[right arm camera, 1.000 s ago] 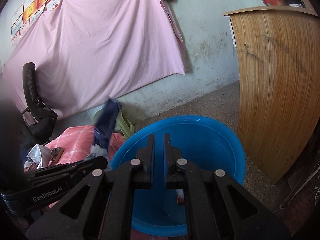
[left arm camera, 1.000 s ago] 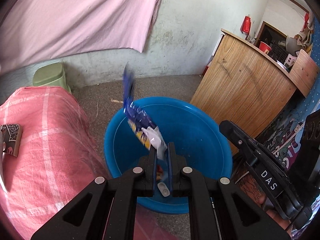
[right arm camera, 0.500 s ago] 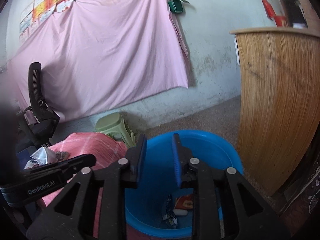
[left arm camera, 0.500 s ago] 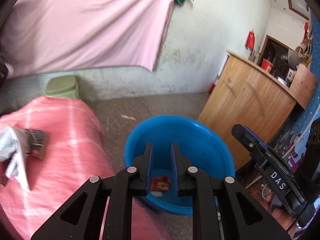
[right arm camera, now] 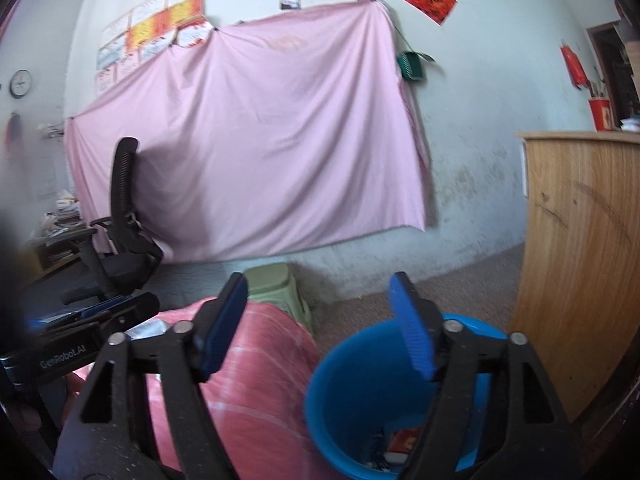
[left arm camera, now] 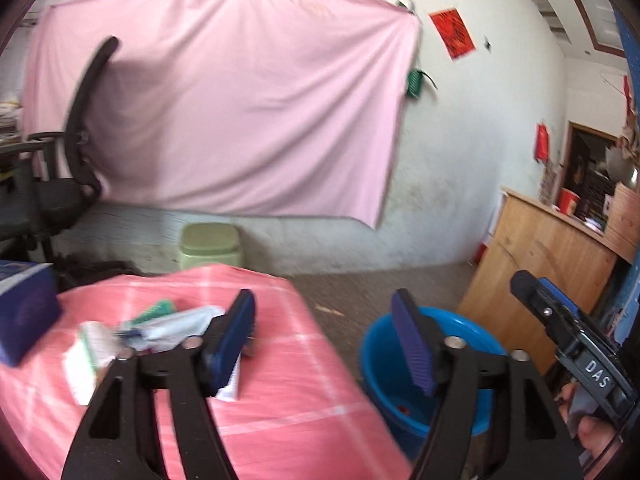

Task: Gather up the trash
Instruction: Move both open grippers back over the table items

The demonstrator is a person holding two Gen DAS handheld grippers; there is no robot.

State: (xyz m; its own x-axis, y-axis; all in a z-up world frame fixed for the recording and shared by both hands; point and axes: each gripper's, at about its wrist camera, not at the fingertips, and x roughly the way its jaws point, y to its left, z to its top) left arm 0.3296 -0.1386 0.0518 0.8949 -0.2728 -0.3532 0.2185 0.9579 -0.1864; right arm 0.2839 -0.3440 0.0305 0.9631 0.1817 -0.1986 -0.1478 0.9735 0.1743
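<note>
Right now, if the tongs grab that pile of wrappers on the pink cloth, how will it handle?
The wrappers look thin and crinkled, so probably floppy and very light. They lie loosely overlapped, so one pinch may lift only a piece or two. Their glossy film could slip between the pads. The picture is blurred, so this is tentative.

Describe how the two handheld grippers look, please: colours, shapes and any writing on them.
Both are black, with angular cut-out arms, silver rivets and ribbed blue jaws. Seen from the other camera, the left gripper reads "GenRobot.AI" in white on its side; the right gripper reads "DAS" and has blue trim.
</note>
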